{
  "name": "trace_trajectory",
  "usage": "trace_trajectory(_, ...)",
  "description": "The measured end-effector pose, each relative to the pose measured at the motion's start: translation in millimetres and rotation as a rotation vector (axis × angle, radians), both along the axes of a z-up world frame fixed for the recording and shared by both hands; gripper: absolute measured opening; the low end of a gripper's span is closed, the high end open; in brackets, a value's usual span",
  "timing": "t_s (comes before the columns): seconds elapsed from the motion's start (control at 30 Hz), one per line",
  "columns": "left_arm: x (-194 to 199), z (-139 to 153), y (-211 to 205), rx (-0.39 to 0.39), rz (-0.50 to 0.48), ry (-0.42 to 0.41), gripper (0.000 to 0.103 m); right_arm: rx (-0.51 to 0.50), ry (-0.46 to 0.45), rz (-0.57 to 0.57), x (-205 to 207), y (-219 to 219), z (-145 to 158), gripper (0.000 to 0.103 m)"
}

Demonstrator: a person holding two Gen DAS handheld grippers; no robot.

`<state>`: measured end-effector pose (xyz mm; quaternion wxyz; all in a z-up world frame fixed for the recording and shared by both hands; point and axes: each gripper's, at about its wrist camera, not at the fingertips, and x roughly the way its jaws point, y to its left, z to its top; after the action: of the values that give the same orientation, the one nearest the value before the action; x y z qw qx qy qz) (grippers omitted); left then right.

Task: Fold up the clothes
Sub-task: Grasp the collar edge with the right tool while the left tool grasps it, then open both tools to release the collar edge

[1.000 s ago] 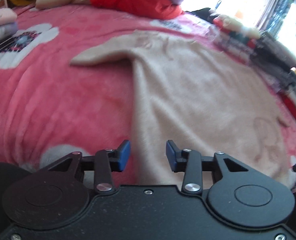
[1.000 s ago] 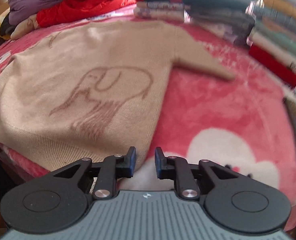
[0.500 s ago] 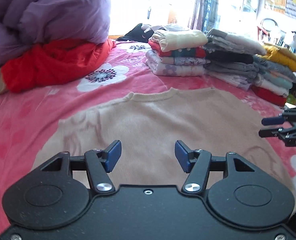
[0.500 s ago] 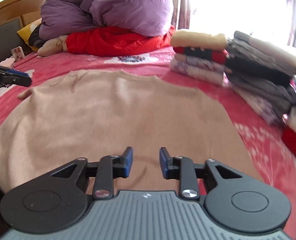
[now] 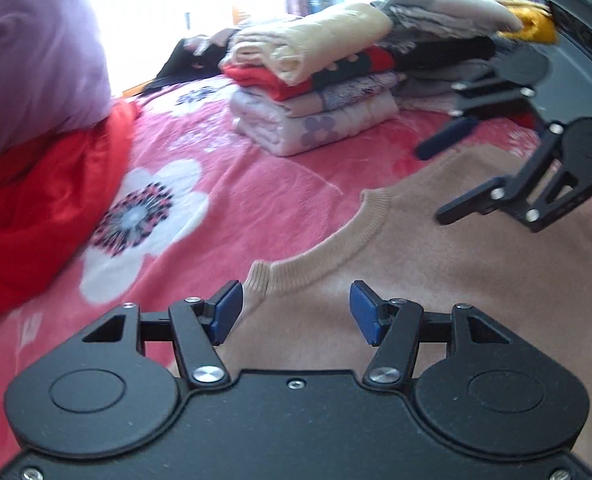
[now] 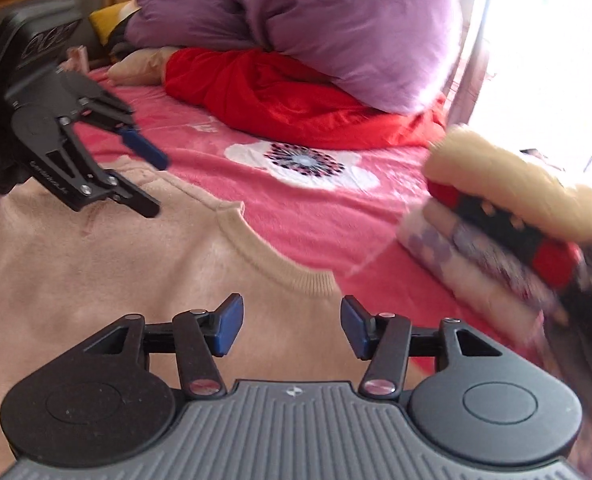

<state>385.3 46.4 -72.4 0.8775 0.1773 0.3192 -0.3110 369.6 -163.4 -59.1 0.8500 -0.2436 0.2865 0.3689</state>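
On the pink floral blanket (image 5: 256, 200), a beige sweater (image 5: 475, 288) lies flat, its ribbed neckline toward the red garment (image 6: 296, 108) and purple duvet (image 6: 335, 20). Left gripper (image 5: 296, 312) hovers over the neckline's left end, jaws parted about halfway, nothing between them. Right gripper (image 6: 292, 326) hovers over the neckline's right end, jaws opening, likewise empty. Beside the sweater stands a stack of folded clothes (image 5: 335, 92); each gripper appears in the other's view.

Right tongs (image 6: 292, 326), jaws opening with nothing gripped, hang over the beige sweater (image 6: 136, 264) collar on the pink blanket (image 6: 303, 216).
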Motion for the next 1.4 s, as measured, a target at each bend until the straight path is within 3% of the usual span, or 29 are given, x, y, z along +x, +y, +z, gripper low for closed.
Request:
trace_trajectory(0.13,22.0,-1.3,-15.0,0.060,-0.151,0.004,0.058,-0.078,-0.001,0.148,21.8,26.5,-6.4,0.054)
trace_trajectory(0.37,60.3,-10.0,-32.8,0.151,-0.348,0.107,0.058,-0.118,0.129,0.283,63.5,50.9,-17.8,0.059)
trace_trajectory(0.43,68.6,-17.1,-33.2,0.181,-0.360,0.158,0.041,-0.103,0.194,0.287,77.0,52.7,-20.6,0.060)
trace_trajectory(0.47,71.1,-18.9,-32.5,0.186,-0.362,0.172,0.038,-0.097,0.228,0.284,82.3,52.4,-22.3,0.058)
trace_trajectory(0.53,68.8,-16.3,-30.5,0.179,-0.369,0.167,0.021,-0.090,0.295,0.279,90.5,51.3,-25.9,0.054)
trace_trajectory(0.6,61.0,-13.5,-30.6,0.190,-0.392,0.151,0.008,-0.089,0.301,0.284,90.0,47.7,-26.8,0.039)
trace_trajectory(0.63,57.3,-13.6,-31.2,0.200,-0.393,0.143,0.007,-0.089,0.295,0.284,88.3,45.3,-26.1,0.035)
trace_trajectory(0.7,49.8,-14.2,-32.1,0.219,-0.394,0.122,0.005,-0.067,0.269,0.276,85.6,38.9,-22.2,0.015)
trace_trajectory(0.8,41.0,-13.4,-34.0,0.234,-0.384,0.071,0.003,-0.052,0.241,0.283,77.6,31.7,-16.6,0.006)
trace_trajectory(0.93,31.1,-6.3,-37.7,0.246,-0.341,-0.042,0.002,-0.112,0.159,0.328,56.2,34.6,-15.0,0.006)
trace_trajectory(1.07,64.6,-4.3,-37.1,0.210,-0.228,-0.029,0.002,-0.151,0.044,0.234,67.4,43.0,-13.5,0.004)
trace_trajectory(1.2,86.5,-27.1,-44.9,0.241,-0.190,0.068,0.003,-0.173,0.047,0.150,94.6,56.4,-26.6,0.004)
trace_trajectory(1.3,83.4,-22.9,-44.7,0.229,-0.116,0.044,0.019,-0.223,0.125,0.122,107.1,67.1,-47.5,0.005)
trace_trajectory(1.4,57.9,-3.2,-33.6,0.184,-0.023,-0.010,0.022,-0.204,0.080,0.085,96.7,62.4,-40.4,0.013)
